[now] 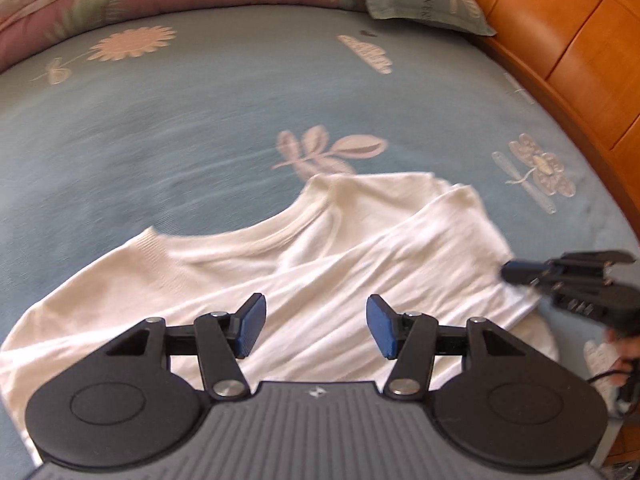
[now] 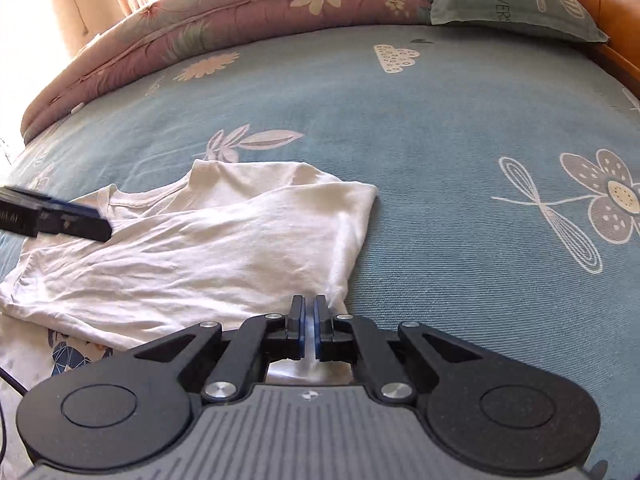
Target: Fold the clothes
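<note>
A right hand-held gripper sits clamped at the near edge of a white T-shirt on a bed, its blue pads drawn almost together; white cloth shows just behind and beneath the fingers, but whether a fold of hem is actually pinched between them cannot be made out. The left hand-held gripper hovers over the shirt's middle with its jaws standing apart and nothing between them, the fabric lying free below.

The T-shirt lies partly folded on the blue flowered bedsheet, one side already laid across the body, the ribbed neckline facing away from the person and a sleeve edge toward the wooden bed frame.

The step in hand appears to be the next fold. To do it well, the right gripper should hold the hem firmly while the left comes down on the matching edge, both lifting together so the cloth carries over flat, with wrinkles smoothed before release. Taking one layer only would drag the earlier fold open.

Beyond the shirt, the sheet stretches bare to a rolled pink floral quilt and a grey-green pillow at the far side of the bed.
</note>
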`<action>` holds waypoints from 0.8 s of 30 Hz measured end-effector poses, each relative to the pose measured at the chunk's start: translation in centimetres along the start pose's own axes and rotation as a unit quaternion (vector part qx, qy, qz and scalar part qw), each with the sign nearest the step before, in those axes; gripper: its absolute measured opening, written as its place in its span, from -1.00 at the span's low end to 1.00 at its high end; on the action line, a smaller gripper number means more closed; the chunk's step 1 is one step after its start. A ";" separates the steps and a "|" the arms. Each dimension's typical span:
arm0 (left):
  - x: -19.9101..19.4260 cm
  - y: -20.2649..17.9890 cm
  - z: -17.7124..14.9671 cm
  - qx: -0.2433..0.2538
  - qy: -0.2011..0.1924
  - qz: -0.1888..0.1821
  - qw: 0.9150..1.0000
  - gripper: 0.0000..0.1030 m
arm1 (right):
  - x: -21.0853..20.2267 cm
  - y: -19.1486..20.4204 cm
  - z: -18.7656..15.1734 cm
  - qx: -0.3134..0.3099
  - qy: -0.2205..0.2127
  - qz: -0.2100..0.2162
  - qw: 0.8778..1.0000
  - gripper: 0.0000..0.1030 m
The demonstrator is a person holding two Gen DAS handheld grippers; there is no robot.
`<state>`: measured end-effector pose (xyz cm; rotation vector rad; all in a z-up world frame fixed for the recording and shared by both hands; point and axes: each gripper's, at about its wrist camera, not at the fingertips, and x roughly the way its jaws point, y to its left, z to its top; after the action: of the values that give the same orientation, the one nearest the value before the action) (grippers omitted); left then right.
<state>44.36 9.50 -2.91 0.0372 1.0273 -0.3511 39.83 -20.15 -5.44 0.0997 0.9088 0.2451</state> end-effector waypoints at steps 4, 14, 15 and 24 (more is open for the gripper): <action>-1.7 2.2 -3.3 -0.009 -0.011 0.081 0.997 0.07 | -0.8 1.9 0.4 -0.022 -0.003 -0.002 1.000 -0.79; -5.8 9.7 -8.2 -0.184 -0.063 0.129 0.972 -0.07 | -0.8 6.8 1.0 -0.051 0.010 0.020 0.998 -0.61; -5.8 10.3 -8.6 -0.187 -0.063 0.132 0.972 -0.07 | -0.9 7.2 1.1 -0.052 0.010 0.018 0.998 -0.60; -3.3 11.7 -7.9 -0.055 -0.046 0.098 0.993 -0.05 | -0.7 9.4 2.0 -0.068 0.008 0.015 0.998 -0.55</action>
<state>39.83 22.99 -5.85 0.0226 0.9421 -0.1162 39.41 -11.19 -1.90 -0.0156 0.9037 0.3352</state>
